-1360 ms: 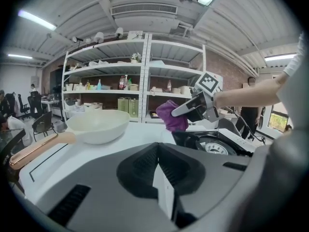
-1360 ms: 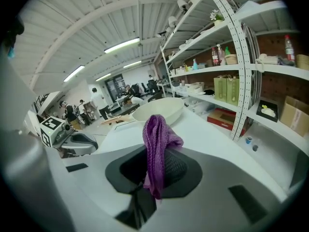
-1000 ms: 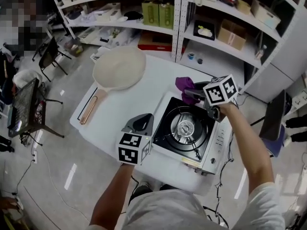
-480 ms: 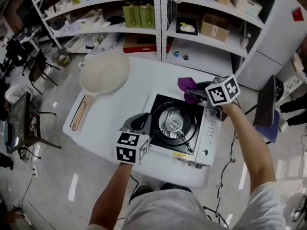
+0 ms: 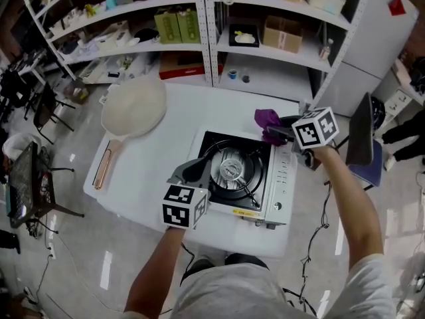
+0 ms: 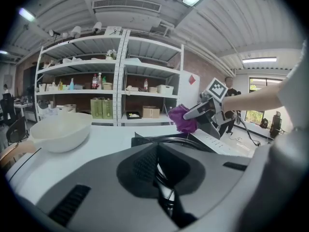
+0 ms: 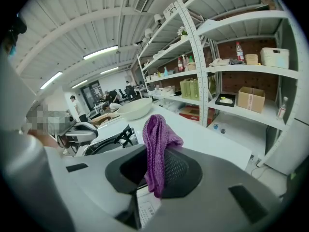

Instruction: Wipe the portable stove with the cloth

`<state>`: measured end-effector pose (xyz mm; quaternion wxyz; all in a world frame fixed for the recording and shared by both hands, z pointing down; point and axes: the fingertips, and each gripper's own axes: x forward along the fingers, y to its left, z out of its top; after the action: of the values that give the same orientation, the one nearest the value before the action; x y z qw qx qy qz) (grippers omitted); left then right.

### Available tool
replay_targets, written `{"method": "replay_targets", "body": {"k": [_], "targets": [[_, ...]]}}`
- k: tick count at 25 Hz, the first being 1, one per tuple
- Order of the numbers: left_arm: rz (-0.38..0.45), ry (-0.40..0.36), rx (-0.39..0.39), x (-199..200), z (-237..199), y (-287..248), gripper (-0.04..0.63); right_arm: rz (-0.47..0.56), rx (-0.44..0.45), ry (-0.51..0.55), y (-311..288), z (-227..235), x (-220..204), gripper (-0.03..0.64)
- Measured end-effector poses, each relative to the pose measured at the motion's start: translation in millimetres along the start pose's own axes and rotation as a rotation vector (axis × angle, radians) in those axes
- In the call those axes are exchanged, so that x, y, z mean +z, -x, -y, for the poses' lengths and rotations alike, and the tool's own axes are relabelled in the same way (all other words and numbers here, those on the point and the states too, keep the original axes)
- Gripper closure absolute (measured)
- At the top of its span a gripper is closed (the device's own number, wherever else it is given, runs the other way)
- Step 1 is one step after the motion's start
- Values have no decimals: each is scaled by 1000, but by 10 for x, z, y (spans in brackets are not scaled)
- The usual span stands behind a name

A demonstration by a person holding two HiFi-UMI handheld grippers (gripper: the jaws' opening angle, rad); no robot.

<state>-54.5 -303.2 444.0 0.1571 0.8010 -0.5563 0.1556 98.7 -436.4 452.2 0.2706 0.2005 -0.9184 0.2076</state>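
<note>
The portable stove (image 5: 282,178) has a white body and a black top with a round burner (image 5: 232,168); it stands on the white table (image 5: 159,158). My right gripper (image 5: 279,130) is shut on a purple knitted cloth (image 5: 267,120), held just above the stove's far right corner. In the right gripper view the cloth (image 7: 158,146) hangs folded between the jaws. My left gripper (image 5: 192,171) is shut and holds nothing, at the stove's near left edge. The left gripper view shows the stove grate (image 6: 166,140), with the cloth (image 6: 181,119) beyond it.
A cream pan (image 5: 133,108) with a long copper-coloured handle (image 5: 103,168) lies upside down at the table's far left. Metal shelves (image 5: 219,18) with boxes stand behind the table. A dark chair (image 5: 362,135) stands right of the table, and a cable (image 5: 322,211) hangs off that side.
The head view has swung, so the table sits further left. My right gripper with the cloth has drifted slightly toward the stove's far right corner. The left gripper keeps its place.
</note>
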Motion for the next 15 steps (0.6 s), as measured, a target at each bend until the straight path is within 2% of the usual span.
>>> {"method": "replay_targets", "body": {"k": [9,15], "targets": [[14,-35,-58,120,118,0,591,107,-89,-13,357,-143,70,554],[28,-55,-95,251,159,95,591,188,-157,-19,676,-469,94,554]]}}
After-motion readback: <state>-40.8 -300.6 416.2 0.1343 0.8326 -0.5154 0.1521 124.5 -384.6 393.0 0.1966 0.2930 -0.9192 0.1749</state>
